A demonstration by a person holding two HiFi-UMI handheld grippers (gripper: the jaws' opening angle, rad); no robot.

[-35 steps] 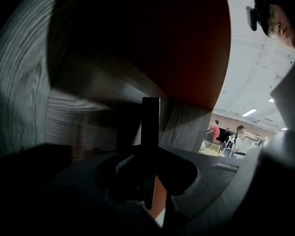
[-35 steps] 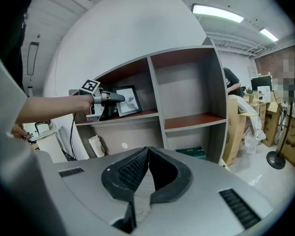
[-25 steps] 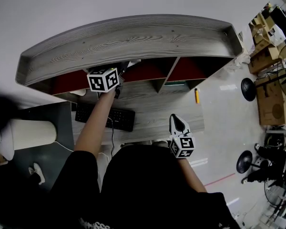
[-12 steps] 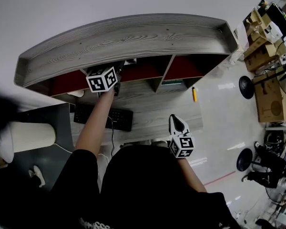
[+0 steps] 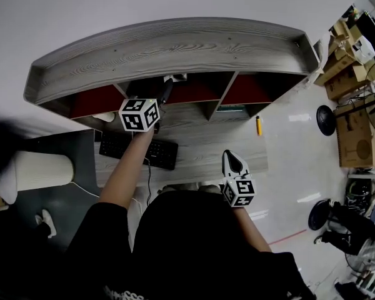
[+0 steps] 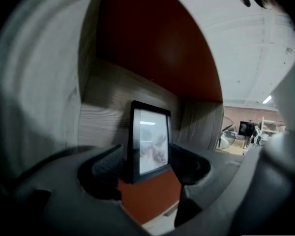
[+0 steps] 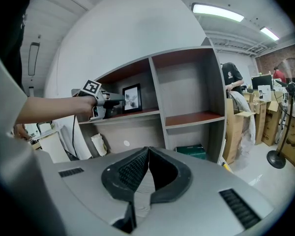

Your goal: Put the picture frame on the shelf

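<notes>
The shelf [image 7: 187,77] is a grey wood unit with reddish boards, split by 1 upright wall into a left and a right column. The frame [image 6: 150,141] stands upright in the upper left compartment, on the reddish board, with its glass facing out and its back near the compartment's rear panel. It is the only thing seen in that compartment apart from the left gripper [image 6: 147,167], which reaches in from the front.

That gripper's jaws have just been opening and now stand wide, 1 pad on each side of the frame's lower edge. The frame sits between them and rests on the board, not clamped.

The right gripper [image 7: 148,154] is held well in front of the shelf, over the desk [image 5: 200,149]. Its 2 pads are pressed together with nothing between them.

In the lower right compartment, under the reddish board, lies a green box [image 7: 191,151]. Below the left column a white bag [image 7: 97,144] stands against the shelf's back panel. A keyboard [image 5: 137,150] lies on the desk in front of the left column. To the right of the shelf stand open cardboard boxes [image 7: 238,132]; their contents cannot be made out.
</notes>
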